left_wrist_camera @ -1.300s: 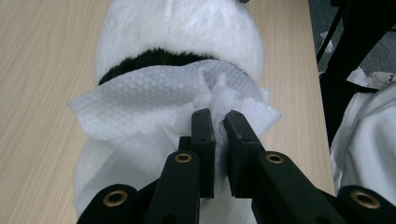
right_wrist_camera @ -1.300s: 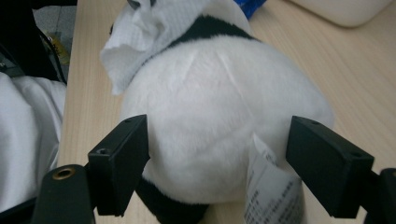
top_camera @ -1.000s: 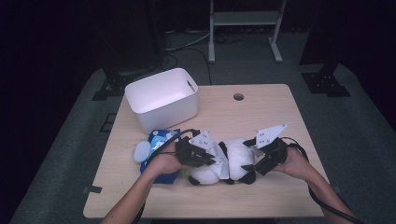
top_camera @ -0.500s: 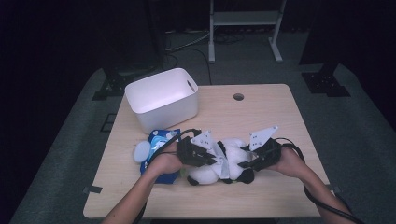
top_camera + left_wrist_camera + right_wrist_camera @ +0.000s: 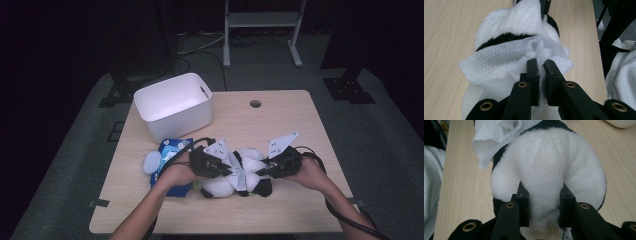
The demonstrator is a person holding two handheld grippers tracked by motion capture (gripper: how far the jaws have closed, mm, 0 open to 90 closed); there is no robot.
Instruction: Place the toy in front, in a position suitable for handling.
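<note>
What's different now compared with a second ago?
The right gripper moved in toward the plush panda, and its jaws have just been closing onto the toy's white fur. The left gripper stayed shut on the white wipe, in place.

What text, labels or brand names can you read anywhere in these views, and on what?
Nothing is readable.
Blue packet beside the plush toy: print too blurred to read.
Sewn-in tag at the plush toy's base: tiny print, too small to read.
White bin: no markings visible.
</note>
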